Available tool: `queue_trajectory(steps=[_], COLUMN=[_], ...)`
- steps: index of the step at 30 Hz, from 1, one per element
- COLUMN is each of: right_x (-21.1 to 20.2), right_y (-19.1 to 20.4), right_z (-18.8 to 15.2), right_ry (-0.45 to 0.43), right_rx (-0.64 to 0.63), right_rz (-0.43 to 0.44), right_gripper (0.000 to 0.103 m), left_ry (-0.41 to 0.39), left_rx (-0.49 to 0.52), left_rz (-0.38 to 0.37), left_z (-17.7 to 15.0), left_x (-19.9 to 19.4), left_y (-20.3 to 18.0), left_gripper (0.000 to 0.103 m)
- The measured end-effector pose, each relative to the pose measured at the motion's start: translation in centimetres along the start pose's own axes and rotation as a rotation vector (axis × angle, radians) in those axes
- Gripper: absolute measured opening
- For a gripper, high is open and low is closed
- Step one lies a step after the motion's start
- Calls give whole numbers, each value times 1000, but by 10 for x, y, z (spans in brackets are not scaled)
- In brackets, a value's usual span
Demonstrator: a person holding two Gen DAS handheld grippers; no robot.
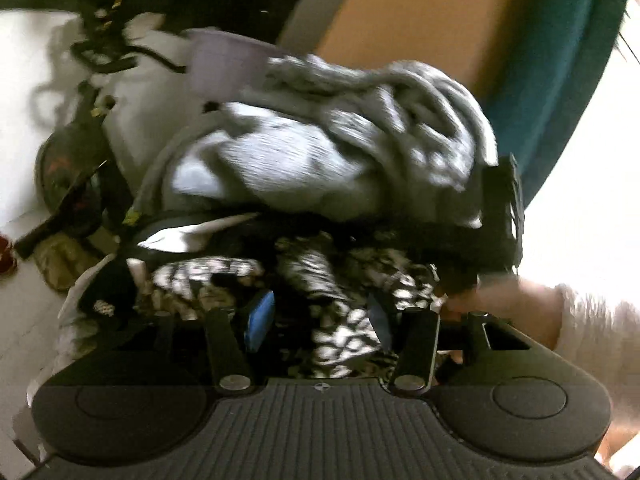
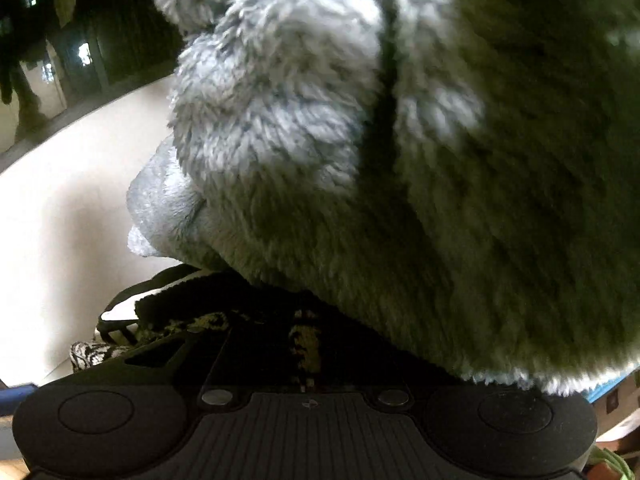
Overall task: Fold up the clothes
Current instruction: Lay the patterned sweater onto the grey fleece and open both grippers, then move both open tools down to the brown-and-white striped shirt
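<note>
As far as both views show, nothing lies folded: a grey fleece garment [image 1: 320, 152] is bunched atop a black-and-white patterned garment [image 1: 344, 336] on the white surface [image 1: 24, 80]. Left gripper [image 1: 320, 320] stands open around patterned cloth; right gripper's fingers are buried under fleece, state unclear.

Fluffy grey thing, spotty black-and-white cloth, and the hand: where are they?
Fluffy grey garment [image 2: 400, 180]: right wrist view, on its shaggy middle.
Black-and-white patterned cloth [image 1: 344, 336]: left wrist view, on the part between the tongs.
Hand [image 1: 504, 308]: left wrist view, on its back.
</note>
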State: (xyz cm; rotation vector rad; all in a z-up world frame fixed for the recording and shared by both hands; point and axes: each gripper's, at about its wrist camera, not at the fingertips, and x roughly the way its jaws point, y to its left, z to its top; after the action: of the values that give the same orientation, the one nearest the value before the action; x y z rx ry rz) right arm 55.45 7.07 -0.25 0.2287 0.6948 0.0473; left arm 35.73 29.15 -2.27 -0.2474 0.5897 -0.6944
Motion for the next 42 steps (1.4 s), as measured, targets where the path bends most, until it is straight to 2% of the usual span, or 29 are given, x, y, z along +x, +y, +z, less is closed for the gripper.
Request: queue_trajectory(steps=[2,4,7,9,11,12,15,21,23,25,28,29,32,36,42], right_x=[-8,-16,-28,-36,-49,-56,-74,-103,-115,-126,-141,-146,-159,-169,-194], right_y=[-1,-2,-4,-5,-5,-5,-7,-32,-41,-58,-85,-93,-122,-146,-194], right_z=[-1,-2,-3,-4,-7,-9,-15,-23,-29,-42,-61,-67,-88,-128,-185], right_ry=[-7,-13,-23,-29,-25,-22,-17,20,34,39,46,48,71,104,147], right_rx=[2,3,5,6,-12,-21,-47,60,80,113,164,181,232,264,367], right_rz=[15,30,53,68,113,136,128,180,161,136,100,88,19,-59,-126], right_gripper=[10,12,18,28,67,71,74,76,93,93,93,93,93,95,96], left_ry=[15,64,94,107,110,112,122,125,125,125,122,122,108,49,-4], left_rx=[40,44,68,54,32,27,43,72,63,62,67,67,60,69,83], left_rz=[-11,-13,55,102,140,151,182,239,255,270,315,336,358,368,364], left_z=[1,-1,-9,-11,-11,-11,-10,-12,-11,-11,-11,-11,-11,-14,-25], left_x=[6,21,43,55,65,68,79,95,96,96,92,90,76,46,6], left_y=[-10,-12,-11,-4,1,3,4,2,1,-2,-8,-10,-17,-32,-65], left_gripper=[58,59,58,54,52,52,52,54,54,55,66,74,76,89,91])
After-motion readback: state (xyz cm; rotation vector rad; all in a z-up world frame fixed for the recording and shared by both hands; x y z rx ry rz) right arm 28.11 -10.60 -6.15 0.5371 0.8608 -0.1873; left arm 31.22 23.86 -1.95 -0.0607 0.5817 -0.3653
